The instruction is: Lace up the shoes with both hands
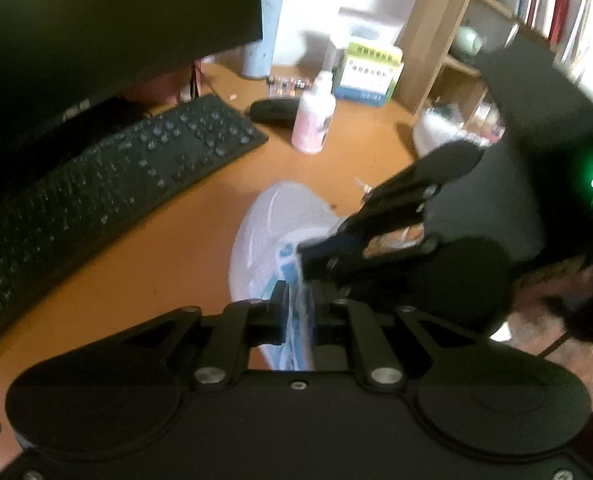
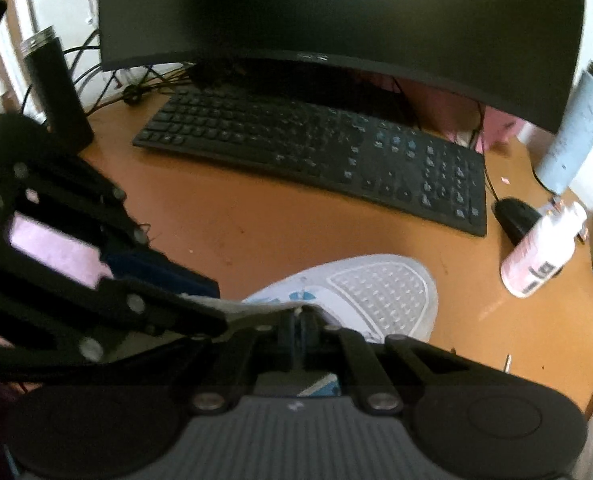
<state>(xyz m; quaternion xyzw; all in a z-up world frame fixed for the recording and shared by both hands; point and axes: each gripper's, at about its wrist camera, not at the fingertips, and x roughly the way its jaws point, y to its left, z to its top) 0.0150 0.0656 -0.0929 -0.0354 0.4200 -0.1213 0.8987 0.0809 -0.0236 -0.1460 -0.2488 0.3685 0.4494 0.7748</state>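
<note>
On the orange-brown wooden tabletop point(image 2: 256, 220) a tall black cylindrical flask with a metal rim point(image 2: 56, 88) stood at the far left, beside a tangle of dark cables. Next came the wide black keyboard point(image 2: 308, 148) under the dark curved monitor point(image 2: 336, 12), then a black computer mouse point(image 2: 514, 216), a pale blue insulated bottle point(image 2: 576, 132) and a pink-and-white plastic bottle point(image 2: 540, 252) leaning close to the mouse. A light wooden bookshelf point(image 1: 432, 32) closed the right side. The white sneaker with light blue accents and a perforated toe point(image 2: 376, 292) sat on the tabletop in front of the keyboard, toe pointing toward it, directly beneath both tools. The left gripper point(image 1: 298, 316) had its jaws nearly closed, pinching a white and blue strip at the shoe's lacing; blur left it unclear whether this was lace or tongue. The right gripper point(image 2: 298, 332) was closed tight over the shoe's upper, with something thin and pale at its fingertips, though the picture was too soft to name it. In the left wrist view the right gripper point(image 1: 308, 256) reached in from the right, its tips just above the left one's
</note>
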